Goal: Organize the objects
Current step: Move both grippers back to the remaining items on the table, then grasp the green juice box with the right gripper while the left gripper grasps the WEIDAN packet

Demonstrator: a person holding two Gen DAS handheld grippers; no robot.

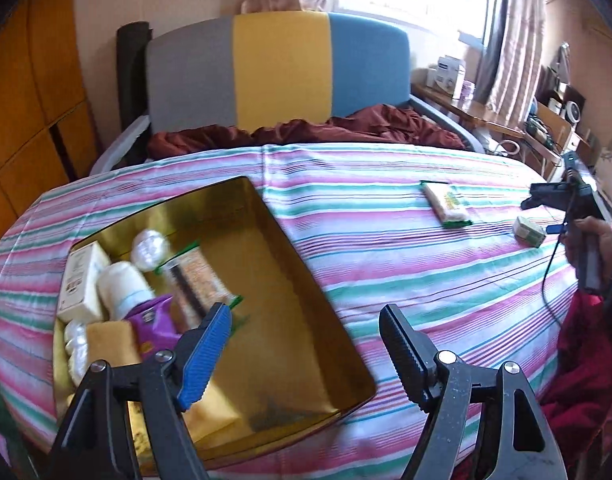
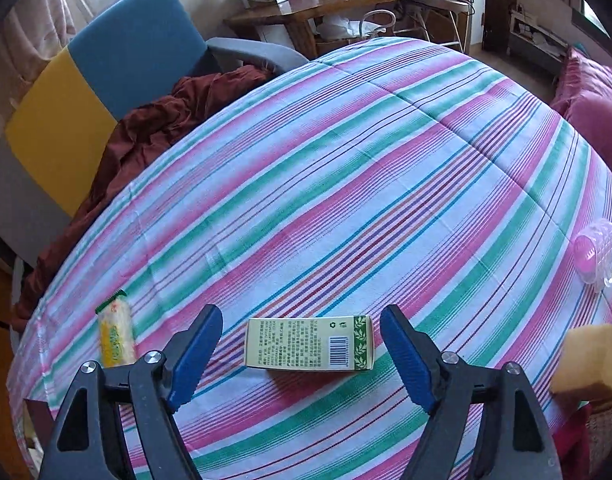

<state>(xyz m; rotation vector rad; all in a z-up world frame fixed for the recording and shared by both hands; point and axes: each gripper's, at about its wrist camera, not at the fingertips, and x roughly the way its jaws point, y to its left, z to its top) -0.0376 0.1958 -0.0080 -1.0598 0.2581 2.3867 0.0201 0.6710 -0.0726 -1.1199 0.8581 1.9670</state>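
A gold tin (image 1: 298, 280) lies open on the striped tablecloth and holds a white box, a white bottle, a purple packet, a snack bar and a yellow sponge. My left gripper (image 1: 306, 332) is open and empty above the tin's right half. My right gripper (image 2: 302, 340) is open, its jaws on either side of a small green-and-cream box (image 2: 309, 344) lying on the cloth; the box also shows in the left wrist view (image 1: 529, 231). A wrapped snack bar (image 2: 116, 334) lies to the left of it, also in the left wrist view (image 1: 445, 204).
A yellow sponge (image 2: 589, 360) sits at the table's right edge and a pink-and-clear plastic item (image 2: 595, 254) beyond it. A grey, yellow and blue chair (image 1: 282, 72) with red cloth stands behind the table. A cluttered wooden desk (image 2: 317, 4) is at the back.
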